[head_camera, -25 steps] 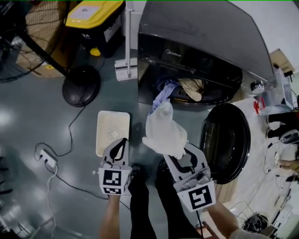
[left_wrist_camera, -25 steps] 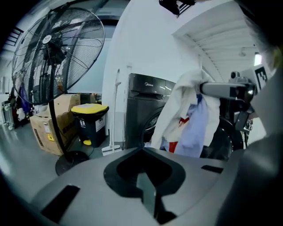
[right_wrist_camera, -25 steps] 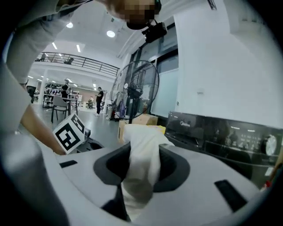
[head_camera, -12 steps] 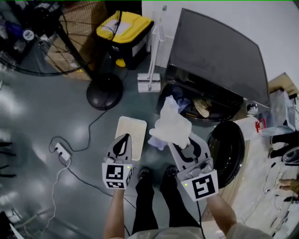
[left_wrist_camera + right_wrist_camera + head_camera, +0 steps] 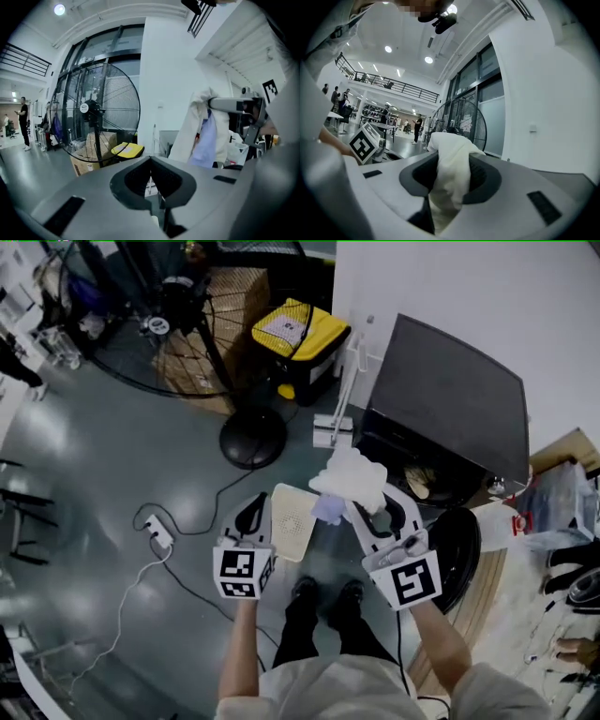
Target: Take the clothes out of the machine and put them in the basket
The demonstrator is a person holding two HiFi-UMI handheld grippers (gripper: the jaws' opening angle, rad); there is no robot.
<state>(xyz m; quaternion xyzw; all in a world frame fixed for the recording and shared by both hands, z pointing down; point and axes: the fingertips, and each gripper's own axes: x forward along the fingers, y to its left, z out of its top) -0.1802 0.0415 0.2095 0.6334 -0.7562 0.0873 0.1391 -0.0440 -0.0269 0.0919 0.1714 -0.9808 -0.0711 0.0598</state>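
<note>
My right gripper (image 5: 373,505) is shut on a white garment (image 5: 352,479), and a lilac piece (image 5: 328,509) hangs below it. From the right gripper view the white garment (image 5: 450,173) fills the gap between the jaws of the right gripper (image 5: 451,161). It hangs in the air left of the dark washing machine (image 5: 450,413), whose round door (image 5: 461,554) stands open. My left gripper (image 5: 251,519) is shut and holds nothing, just left of the white basket (image 5: 292,519) on the floor. The left gripper (image 5: 151,165) looks towards the garment (image 5: 199,133) hanging at its right.
A big floor fan (image 5: 251,437) stands behind the basket, beside a yellow-lidded box (image 5: 298,334) and a cardboard carton (image 5: 211,352). A power strip (image 5: 157,532) and its cables lie on the grey floor at the left. Cluttered shelves (image 5: 562,521) stand at the right.
Both grippers have risen high above the floor. The white garment has come clear of the machine's opening and now hangs above the basket's right edge. The left gripper stays shut and empty.
</note>
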